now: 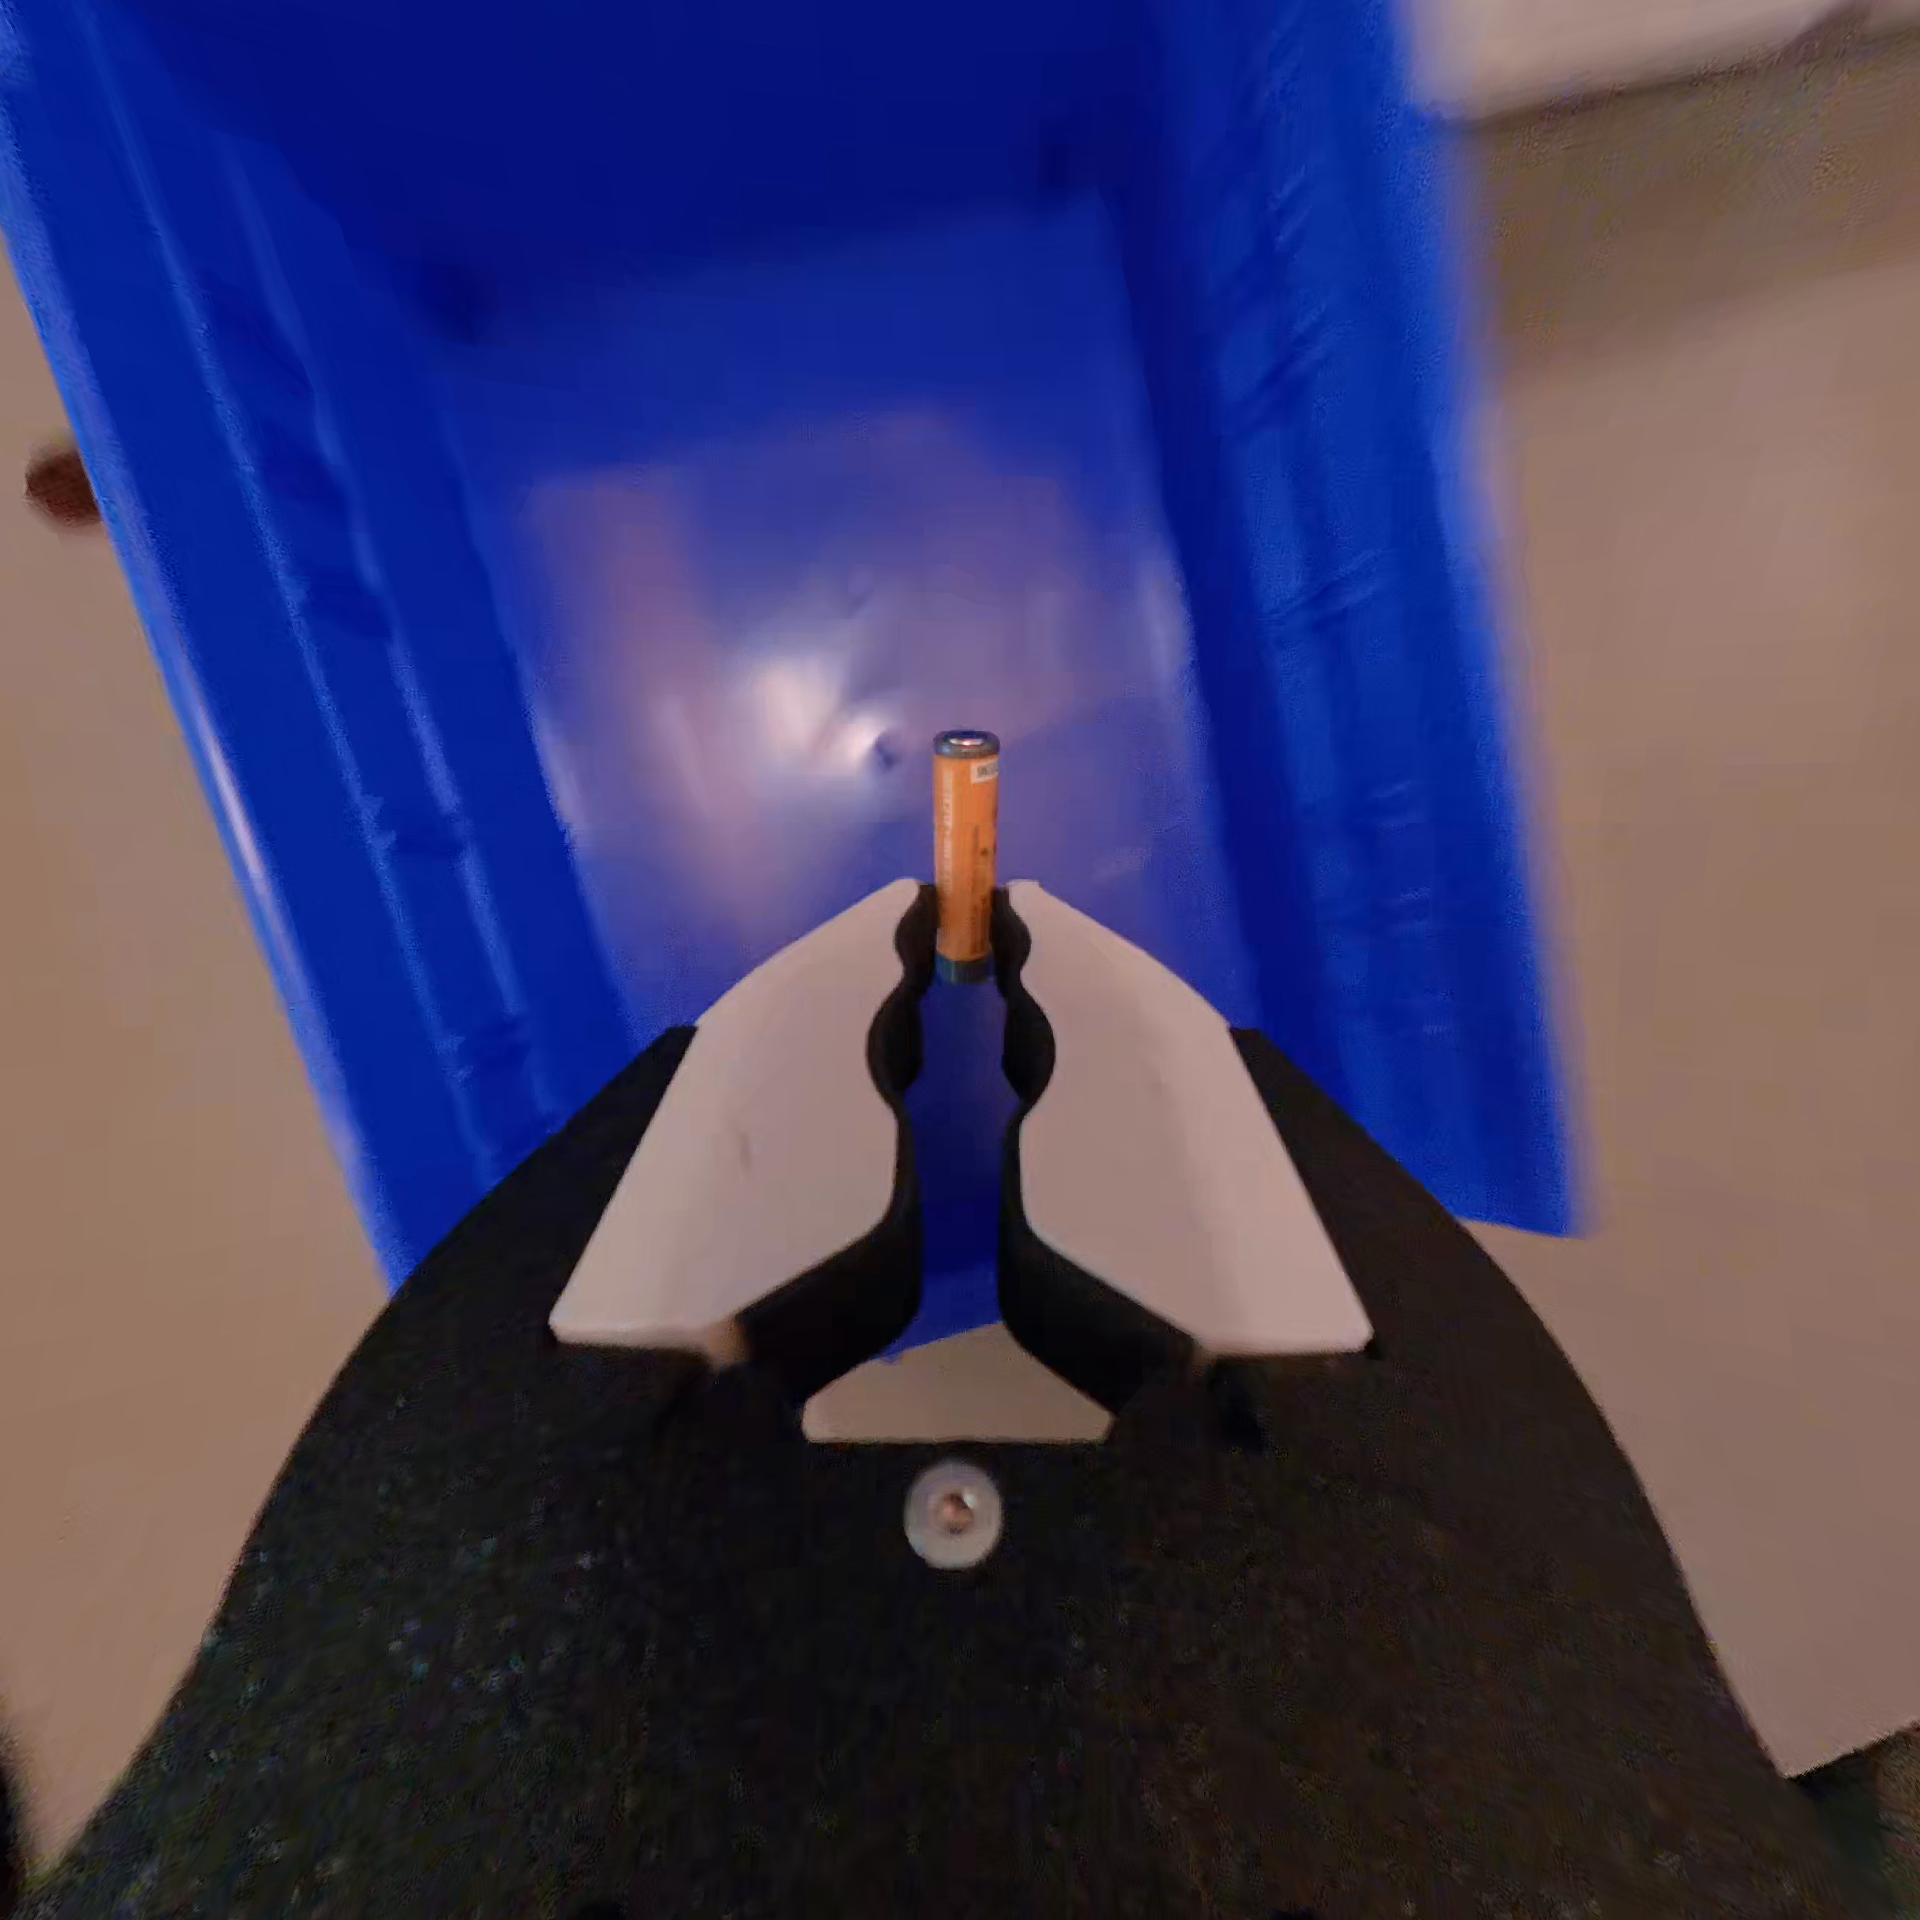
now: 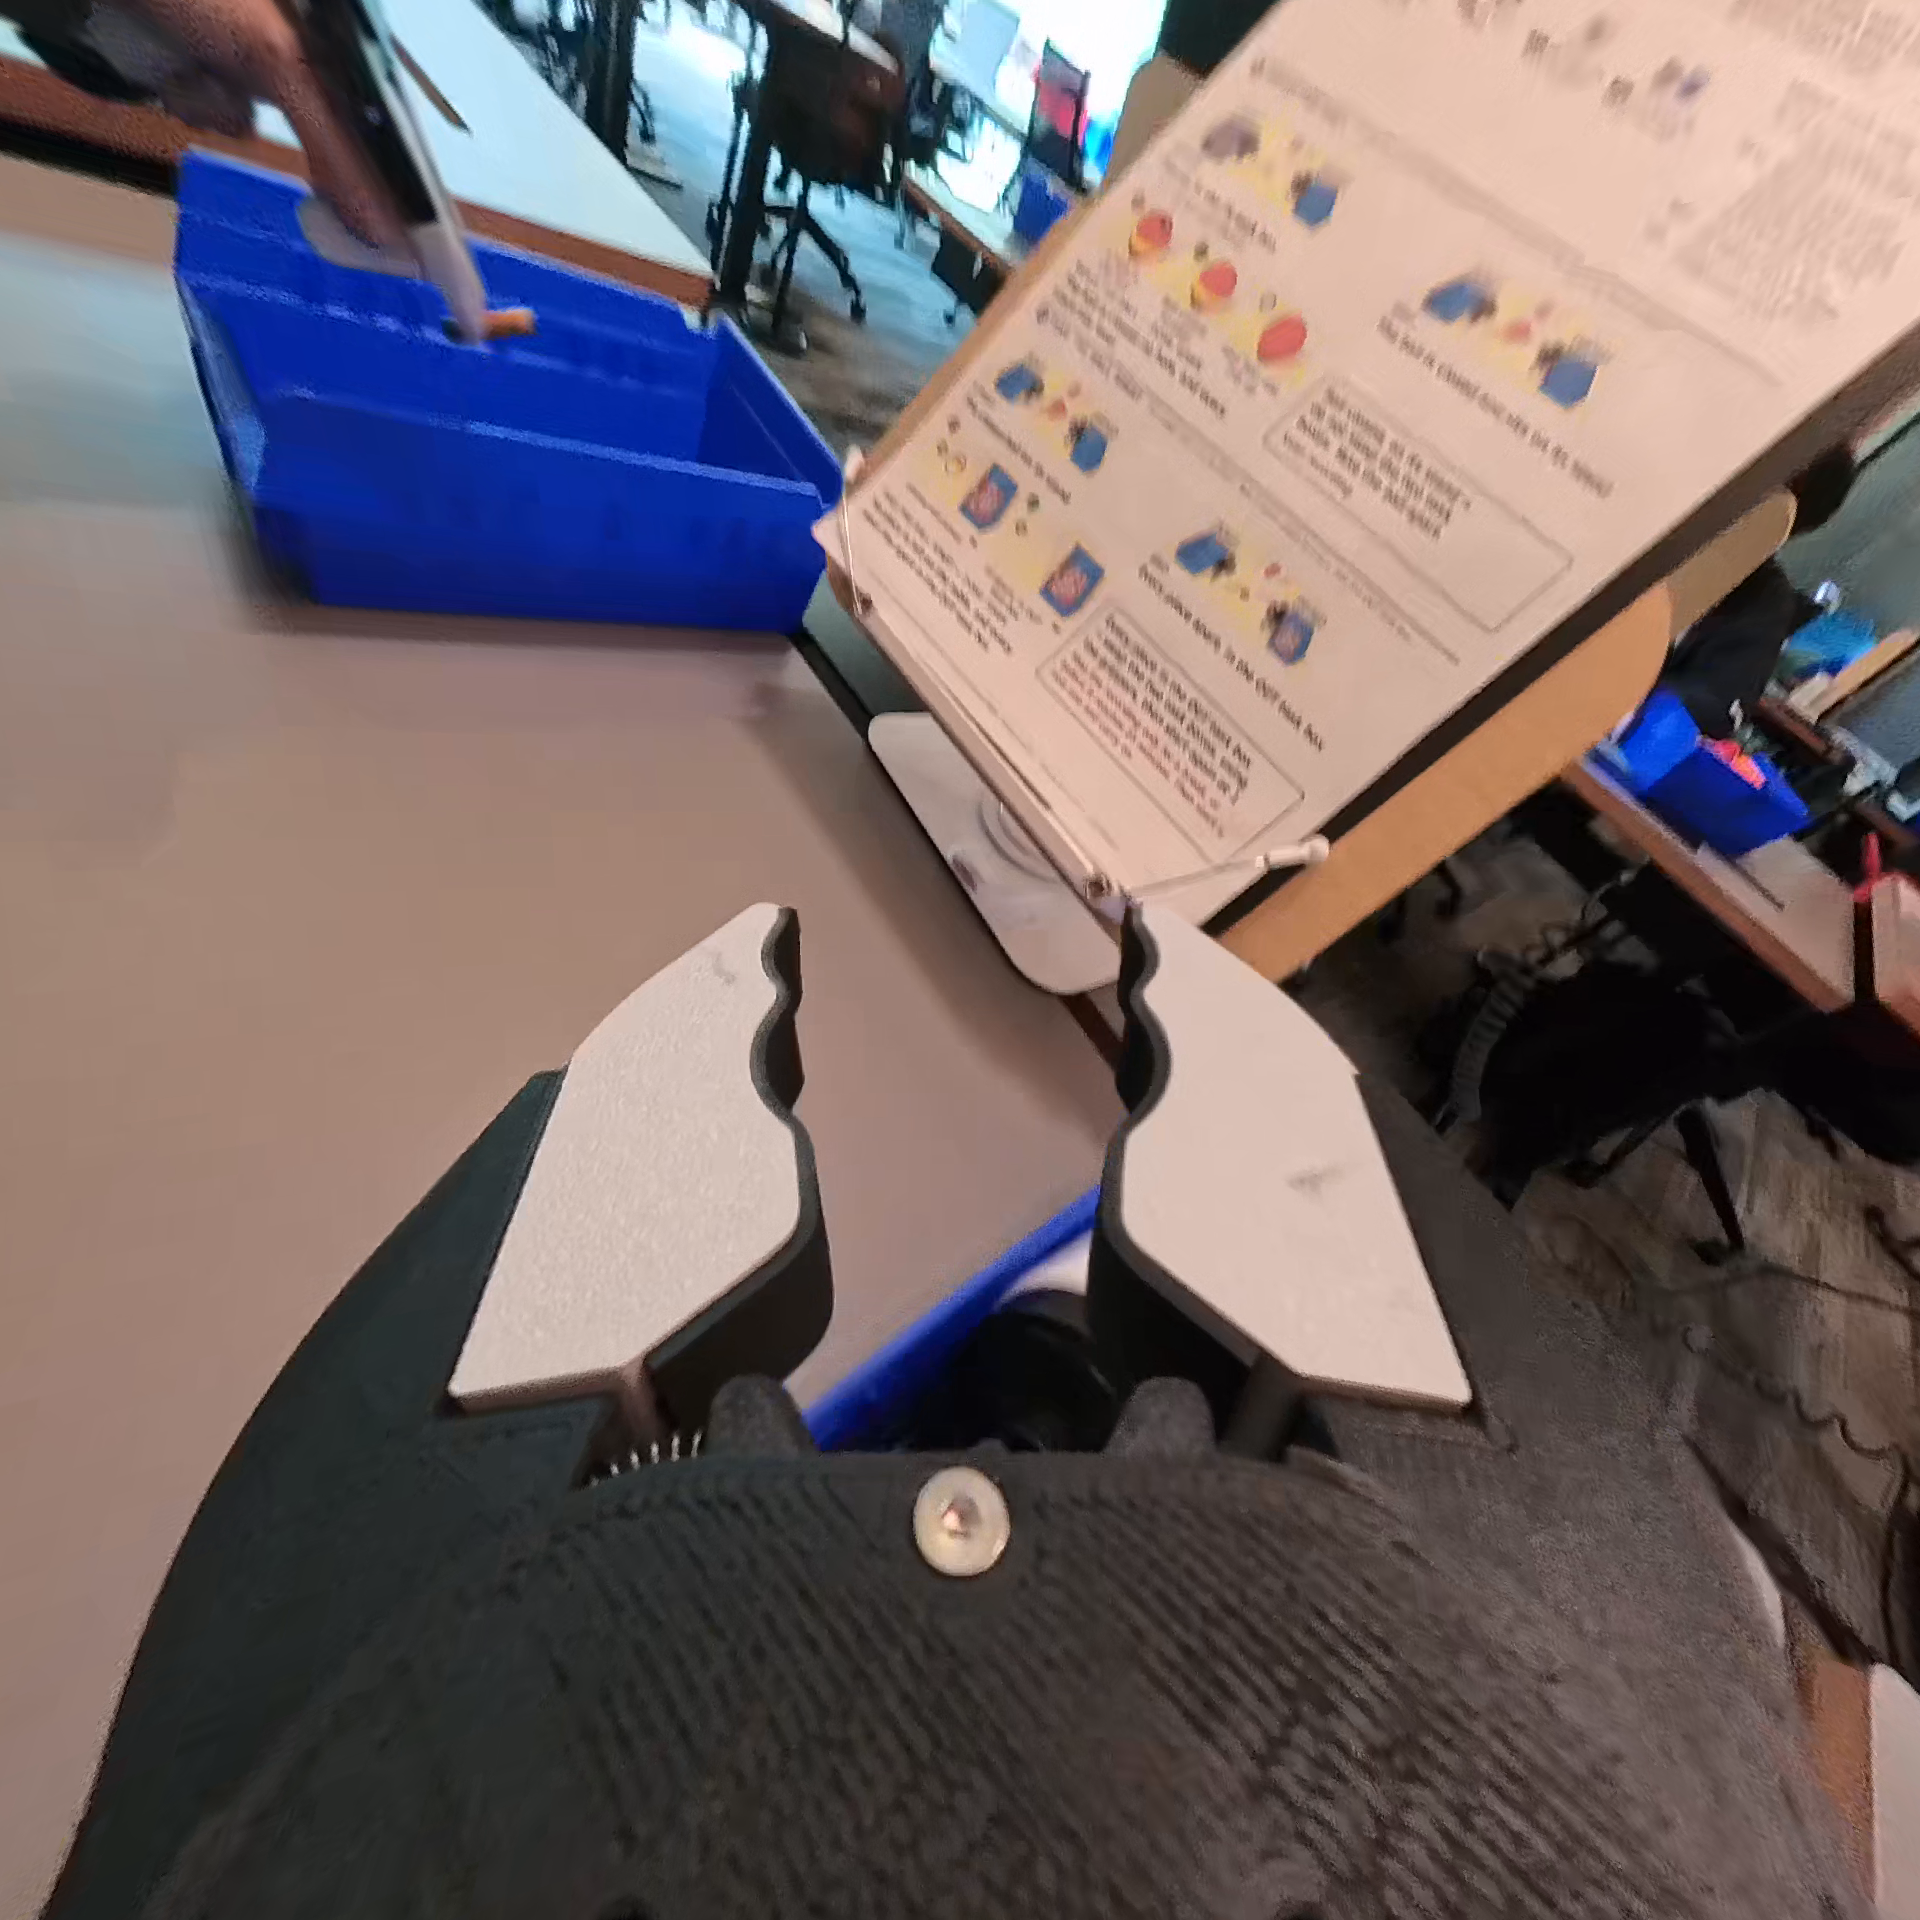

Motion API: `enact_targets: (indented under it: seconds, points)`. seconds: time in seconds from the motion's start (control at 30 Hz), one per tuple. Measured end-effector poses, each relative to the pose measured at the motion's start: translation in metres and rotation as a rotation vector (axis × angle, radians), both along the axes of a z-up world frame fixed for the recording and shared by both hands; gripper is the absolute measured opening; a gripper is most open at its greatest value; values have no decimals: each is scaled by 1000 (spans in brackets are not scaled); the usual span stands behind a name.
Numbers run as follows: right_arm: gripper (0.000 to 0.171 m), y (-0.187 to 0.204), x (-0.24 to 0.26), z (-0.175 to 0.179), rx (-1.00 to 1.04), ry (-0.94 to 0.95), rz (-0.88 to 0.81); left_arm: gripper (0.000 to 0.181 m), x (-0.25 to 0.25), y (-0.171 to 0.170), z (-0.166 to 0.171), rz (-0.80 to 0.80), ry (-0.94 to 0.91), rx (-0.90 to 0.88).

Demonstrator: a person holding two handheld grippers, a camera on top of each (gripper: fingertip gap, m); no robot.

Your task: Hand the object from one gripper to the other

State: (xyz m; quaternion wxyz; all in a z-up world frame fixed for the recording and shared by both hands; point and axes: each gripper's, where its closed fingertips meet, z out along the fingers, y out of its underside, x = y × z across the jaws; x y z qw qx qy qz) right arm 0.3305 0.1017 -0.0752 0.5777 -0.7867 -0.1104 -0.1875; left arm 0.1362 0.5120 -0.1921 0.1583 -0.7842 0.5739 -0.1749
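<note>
From where I'm driving this, the counter point(image 2: 416, 831) is a plain beige-grey top. A blue bin point(image 2: 520, 499) sits on it toward the far edge, and just beside the bin on the right there's a white stand base point(image 2: 914, 758) holding up a tilted printed sheet point(image 2: 1351, 416). A second blue bin edge point(image 2: 956, 1309) peeks in close.

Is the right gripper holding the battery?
No. The right gripper is open and empty over the table; the orange battery sits clamped in the left gripper.
</note>
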Motion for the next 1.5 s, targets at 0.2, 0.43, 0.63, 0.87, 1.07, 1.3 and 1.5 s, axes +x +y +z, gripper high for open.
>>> enact_targets:
  seconds: [0.2,0.43,0.63,0.87,1.07,1.3,1.5]
  points:
    - [72,25,-36,37,225,-228,105,10,59,-136,125,-222,-541,-410]
    - [79,35,-88,54,365,-518,247,10,80,-310,148,-641,-640,-676]
    - [82,24,-98,51,357,-530,348,10,91,-397,146,-852,-666,-823]
    - [67,8,-90,48,326,-471,379,10,107,-433,153,-949,-720,-903]
    - [59,4,-79,43,311,-441,369,10,110,-426,151,-944,-761,-921]
    - [47,12,-78,34,269,-485,358,10,111,-422,145,-948,-738,-934]
    - [46,18,-68,25,141,-512,284,10,119,-416,137,-906,-737,-890]
